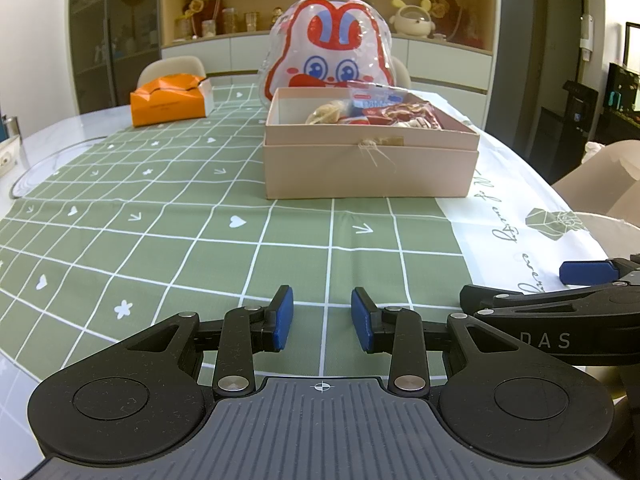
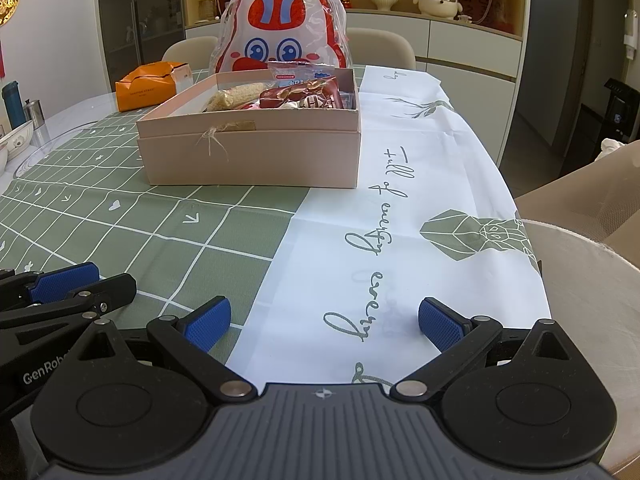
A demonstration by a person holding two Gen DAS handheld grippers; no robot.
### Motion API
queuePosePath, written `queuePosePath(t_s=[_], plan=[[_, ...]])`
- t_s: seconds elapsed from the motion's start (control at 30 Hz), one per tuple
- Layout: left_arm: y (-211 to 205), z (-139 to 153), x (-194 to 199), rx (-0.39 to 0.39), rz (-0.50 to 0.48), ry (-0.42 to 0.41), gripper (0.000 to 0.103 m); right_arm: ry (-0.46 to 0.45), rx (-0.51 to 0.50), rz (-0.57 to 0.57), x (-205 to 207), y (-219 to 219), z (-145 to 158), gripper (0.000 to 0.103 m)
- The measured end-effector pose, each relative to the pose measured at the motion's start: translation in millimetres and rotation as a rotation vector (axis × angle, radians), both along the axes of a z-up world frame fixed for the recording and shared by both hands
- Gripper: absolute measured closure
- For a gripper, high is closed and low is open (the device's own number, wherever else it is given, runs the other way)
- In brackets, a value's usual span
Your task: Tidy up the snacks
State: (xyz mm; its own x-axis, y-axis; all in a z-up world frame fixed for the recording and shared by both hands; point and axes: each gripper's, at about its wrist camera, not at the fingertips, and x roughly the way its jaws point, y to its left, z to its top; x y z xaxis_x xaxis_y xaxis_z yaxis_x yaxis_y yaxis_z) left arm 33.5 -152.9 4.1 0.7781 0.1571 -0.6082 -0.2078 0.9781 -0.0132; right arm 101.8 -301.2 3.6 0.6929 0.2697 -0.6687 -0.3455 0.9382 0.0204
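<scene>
A pale pink cardboard box stands on the tablecloth ahead of both grippers. Several snack packets lie inside it. A large bunny-printed bag stands upright just behind the box. My left gripper is open and empty, low over the green checked cloth, well short of the box. My right gripper is open wide and empty over the white part of the cloth. Each gripper shows at the edge of the other's view.
An orange package lies at the far left of the table. A bottle and metal cup stand at the left edge. A beige chair back stands at the right. Cabinets and shelves line the back wall.
</scene>
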Motion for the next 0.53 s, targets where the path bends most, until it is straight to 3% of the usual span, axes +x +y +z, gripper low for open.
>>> queuePosePath(t_s=[0.53], plan=[[-0.2,-0.1,0.2,0.002,0.002,0.001,0.066,0.000,0.000,0.000,0.3,-0.2,-0.2,0.002]])
